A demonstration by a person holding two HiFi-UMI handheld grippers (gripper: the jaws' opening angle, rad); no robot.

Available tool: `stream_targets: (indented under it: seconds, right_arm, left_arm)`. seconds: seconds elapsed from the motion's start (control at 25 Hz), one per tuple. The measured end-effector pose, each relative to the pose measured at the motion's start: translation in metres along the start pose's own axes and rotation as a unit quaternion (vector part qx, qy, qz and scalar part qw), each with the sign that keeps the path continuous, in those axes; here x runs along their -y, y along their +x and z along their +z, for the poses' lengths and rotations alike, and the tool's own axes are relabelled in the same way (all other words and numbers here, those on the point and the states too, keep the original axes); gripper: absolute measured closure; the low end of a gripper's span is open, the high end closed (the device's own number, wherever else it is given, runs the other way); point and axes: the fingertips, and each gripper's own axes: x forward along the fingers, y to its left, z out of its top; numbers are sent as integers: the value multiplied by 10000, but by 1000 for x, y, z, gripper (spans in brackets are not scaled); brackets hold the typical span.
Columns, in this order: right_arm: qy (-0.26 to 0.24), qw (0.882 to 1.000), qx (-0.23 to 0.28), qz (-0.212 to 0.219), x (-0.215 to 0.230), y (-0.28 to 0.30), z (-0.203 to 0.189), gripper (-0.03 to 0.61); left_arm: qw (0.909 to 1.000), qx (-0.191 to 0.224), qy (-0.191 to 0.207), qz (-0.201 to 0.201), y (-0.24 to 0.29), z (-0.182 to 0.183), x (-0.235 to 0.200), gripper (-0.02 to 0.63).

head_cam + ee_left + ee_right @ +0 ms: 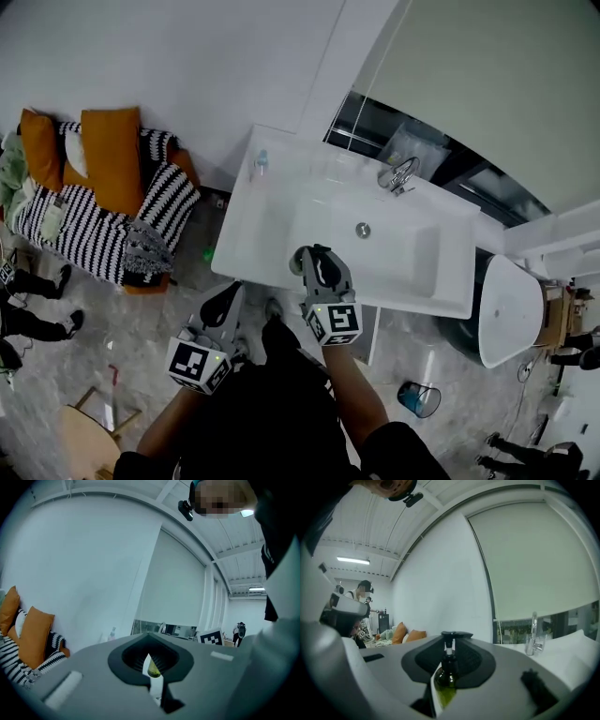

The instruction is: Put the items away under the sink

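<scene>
**Pump bottle held at the sink's near edge, both claws loaded**

The pump bottle (446, 679), dark green glass with a black pump head and a pale label, stands upright between the jaws of the right gripper (314, 258), which are pinched against its sides. In the head view this gripper hangs over the near rim of the white sink (281, 202), roughly at the middle of its front edge.

The left gripper (233, 291) sits lower left and nearer to the person, just off the sink's near edge and over the floor. Its jaws are pressed on a slim white item (155, 682) with a yellow-green end; what the item is cannot be made out.

Farther off, the faucet (401, 174) rises at the far right side of the basin, and a small clear bottle (262, 162) stands on the far left corner of the sink top. Left of the sink is a sofa (89, 230) with a black-and-white striped cover and orange cushions (111, 150). A blue bin (419, 398) stands on the floor at the near right.
</scene>
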Motion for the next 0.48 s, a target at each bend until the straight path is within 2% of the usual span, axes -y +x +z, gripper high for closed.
stream_targets:
  seconds: [0.48]
  right_arm:
    - [-185,9993,105,-297,-29,-64,10,500]
  left_arm:
    - [9993,153,61,-350,-40,2,18,607]
